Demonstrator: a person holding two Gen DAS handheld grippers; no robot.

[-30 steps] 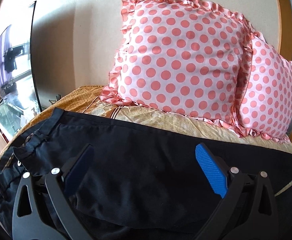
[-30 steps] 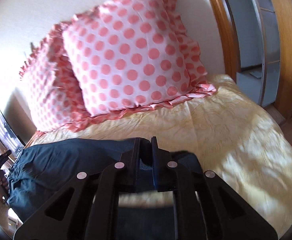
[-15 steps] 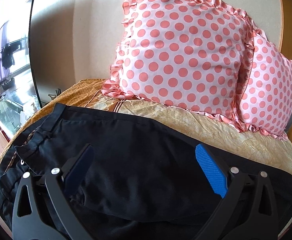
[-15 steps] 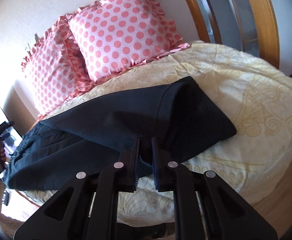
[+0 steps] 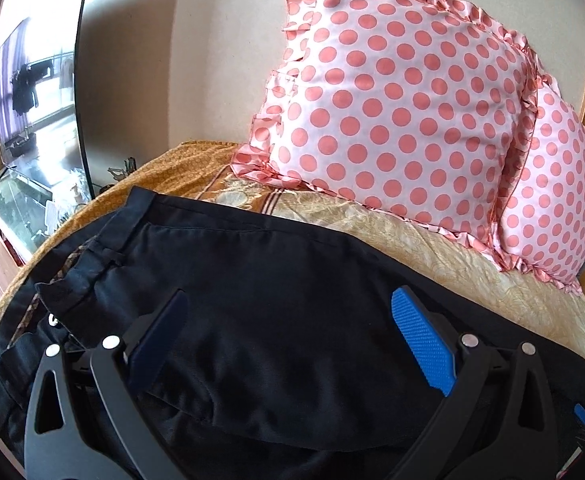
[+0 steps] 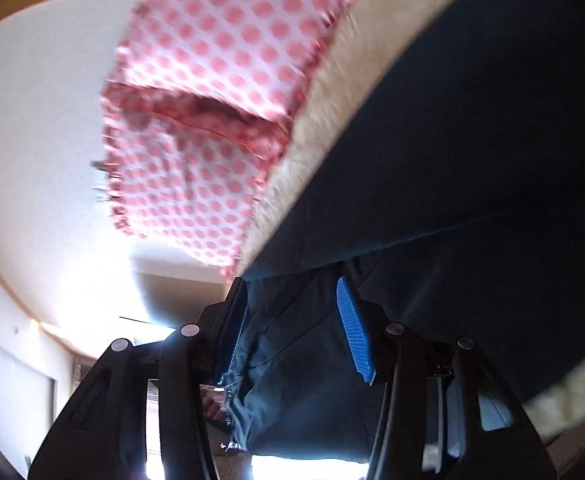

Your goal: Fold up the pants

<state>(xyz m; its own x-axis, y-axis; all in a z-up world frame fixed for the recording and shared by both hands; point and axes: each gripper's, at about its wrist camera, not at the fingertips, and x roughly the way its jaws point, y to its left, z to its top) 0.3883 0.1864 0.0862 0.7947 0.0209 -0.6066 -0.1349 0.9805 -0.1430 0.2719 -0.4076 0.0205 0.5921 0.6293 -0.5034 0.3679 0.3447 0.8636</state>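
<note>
Dark pants [image 5: 276, 288] lie across the yellow bedspread [image 5: 432, 248], waistband [image 5: 92, 256] at the left, one layer folded over the other. My left gripper [image 5: 288, 332] is open, its blue pads spread wide just above the pants, holding nothing. In the right wrist view, which is tilted and blurred, the pants [image 6: 472, 140] fill the right side. My right gripper [image 6: 292, 320] is open over the cloth, jaws apart, with fabric between and beneath them.
Two pink polka-dot pillows [image 5: 392, 96] lean on the wall at the head of the bed; they also show in the right wrist view [image 6: 220, 80]. A glass door or window [image 5: 32, 80] is at the left. The bed's left edge [image 5: 8, 300] drops to a wooden floor.
My right gripper, shut on the pant cloth before, has opened and let it go; its camera has rolled sharply. The pants' right end now lies folded over. My left gripper stays open.
</note>
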